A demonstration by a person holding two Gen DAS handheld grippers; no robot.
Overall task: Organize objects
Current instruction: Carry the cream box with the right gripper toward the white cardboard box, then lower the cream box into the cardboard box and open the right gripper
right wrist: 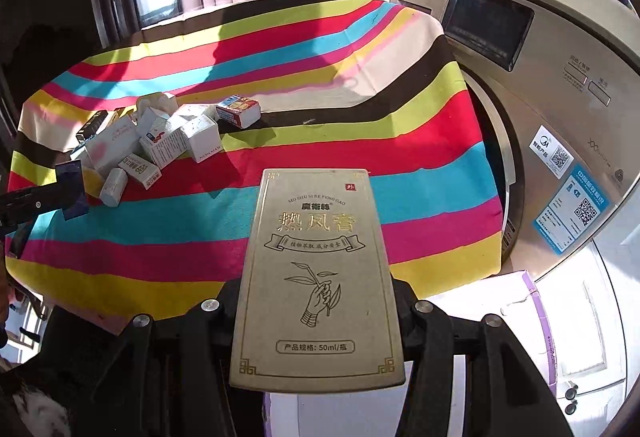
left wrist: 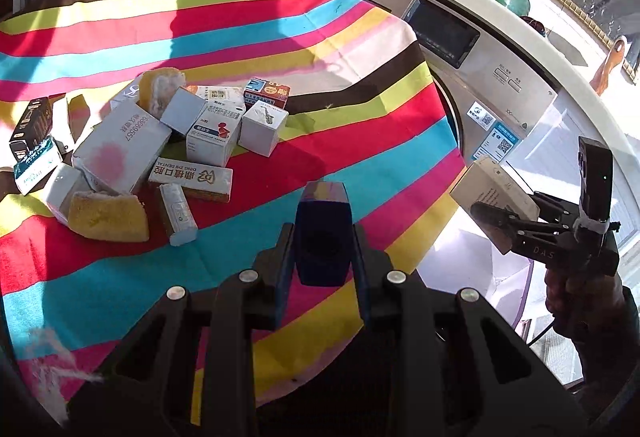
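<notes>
Bright stripes of red, cyan, pink, yellow, lime and brown were seen on the tablecloth [left wrist: 240, 37], mostly white cartons [left wrist: 212, 137] were piled there, and gold lettering was printed on the beige box [right wrist: 316, 277].

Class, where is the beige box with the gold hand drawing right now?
The beige box is clamped in the right gripper, held above the striped cloth's near edge, beside the washing machine.

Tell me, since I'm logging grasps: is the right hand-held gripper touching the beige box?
Touching. The right wrist view shows the beige box clamped between the right hand-held gripper's fingers, held above the striped cloth.
</notes>
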